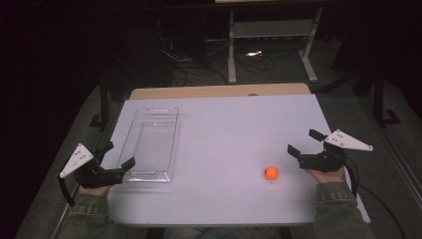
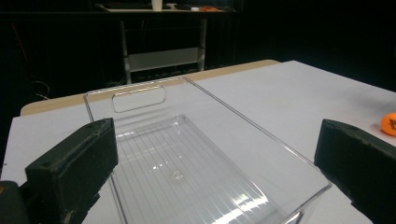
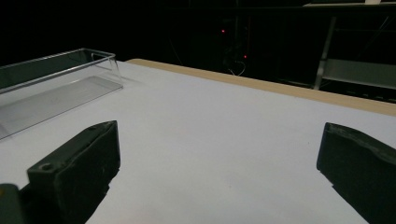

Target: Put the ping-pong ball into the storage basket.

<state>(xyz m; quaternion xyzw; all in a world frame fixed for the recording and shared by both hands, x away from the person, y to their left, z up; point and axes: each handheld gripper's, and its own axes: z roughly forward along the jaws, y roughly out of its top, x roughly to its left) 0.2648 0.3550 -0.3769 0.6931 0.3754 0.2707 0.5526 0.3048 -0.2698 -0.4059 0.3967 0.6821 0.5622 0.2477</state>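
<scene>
One orange ball (image 1: 271, 173), one clear plastic tray (image 1: 135, 130), one white table (image 1: 234, 129), two hand-held grippers.

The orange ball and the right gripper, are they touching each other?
Apart. In the high view, bare white table shows between the orange ball and the right gripper, whose jaws stand open.

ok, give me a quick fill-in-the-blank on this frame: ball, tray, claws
1. The ball on the table is ____ in colour.
2. The clear tray holds ____.
3. The ball lies nearer the ____ claw.
4. Both the left claw and the right claw have their jaws ____.

Missing words: orange; nothing; right; open
</scene>
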